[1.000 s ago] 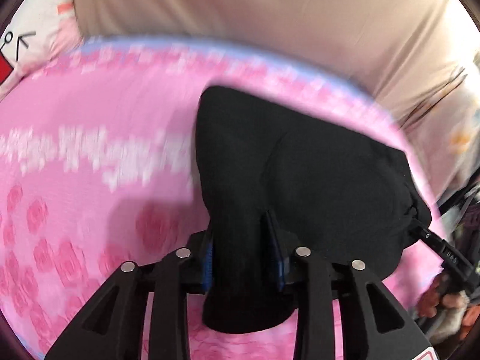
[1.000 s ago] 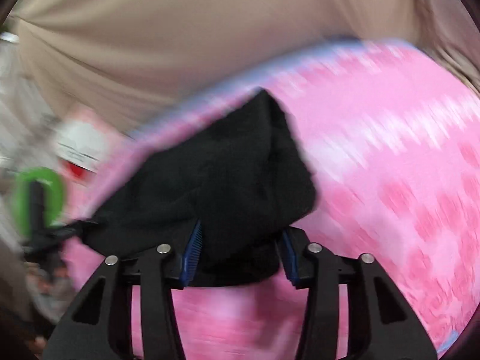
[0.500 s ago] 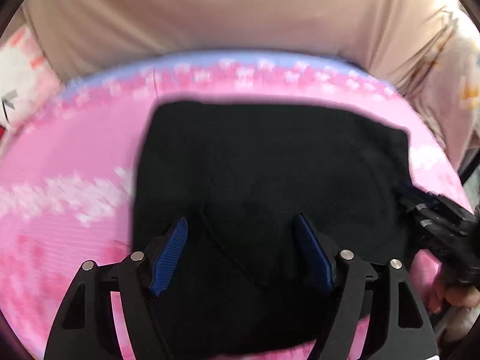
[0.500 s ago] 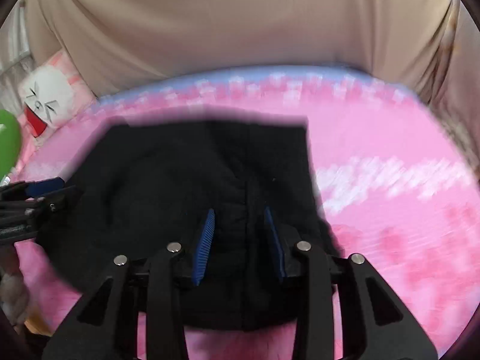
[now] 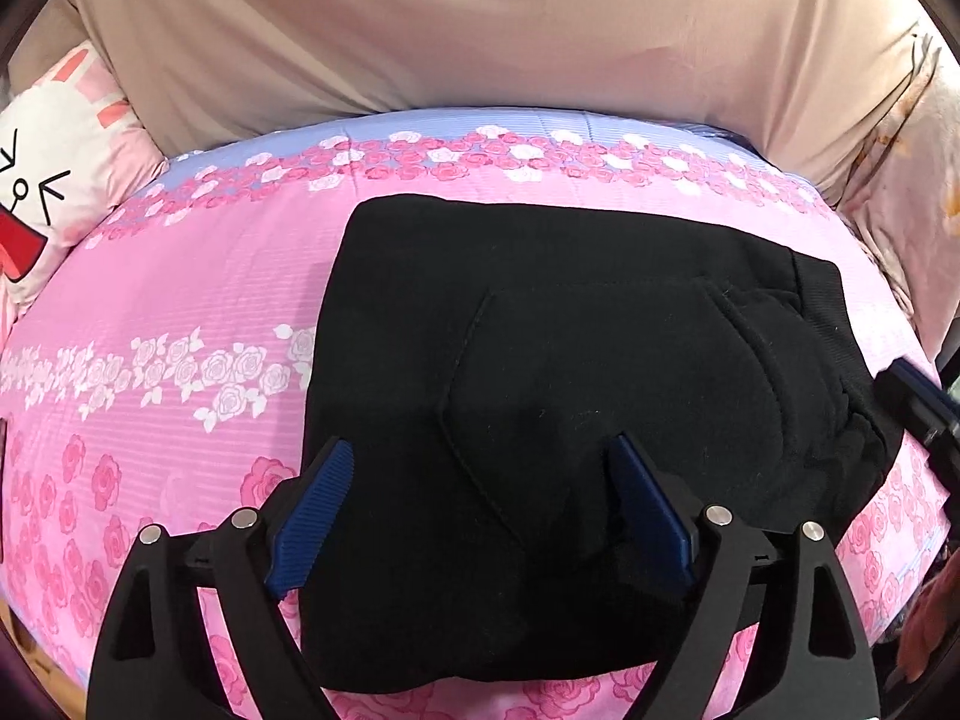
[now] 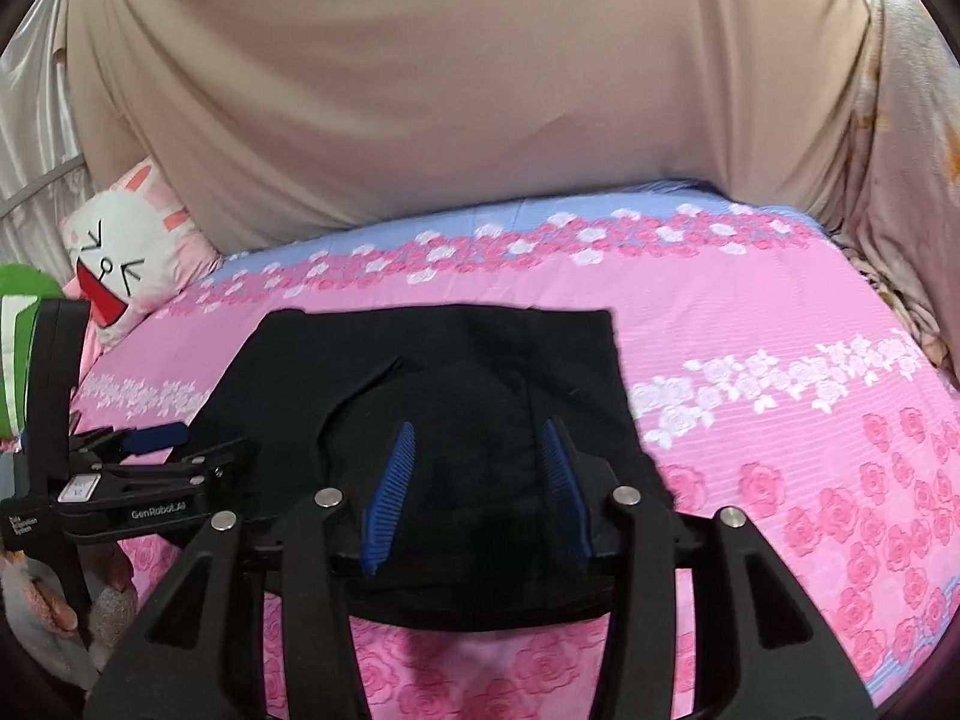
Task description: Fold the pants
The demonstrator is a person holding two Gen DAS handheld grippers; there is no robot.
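Black pants (image 5: 576, 396) lie folded on the pink bed (image 5: 180, 300), both grippers let go.

The left gripper (image 5: 480, 504) has just been opening and stands wide above the pants' near edge, nothing pinched. The right gripper (image 6: 474, 480) has also just been opening a little and sits half apart over the pants' other near end, pads off the cloth. Judged from this, the fold has been laid down and released so that it stays flat.

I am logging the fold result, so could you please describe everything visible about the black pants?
The black pants lie folded into a compact, roughly rectangular bundle on the pink rose-print bedspread. The fabric looks soft and matte, with a stitched pocket outline on top and a ribbed waistband at the right edge in the left wrist view. Neither gripper visibly pinches them.
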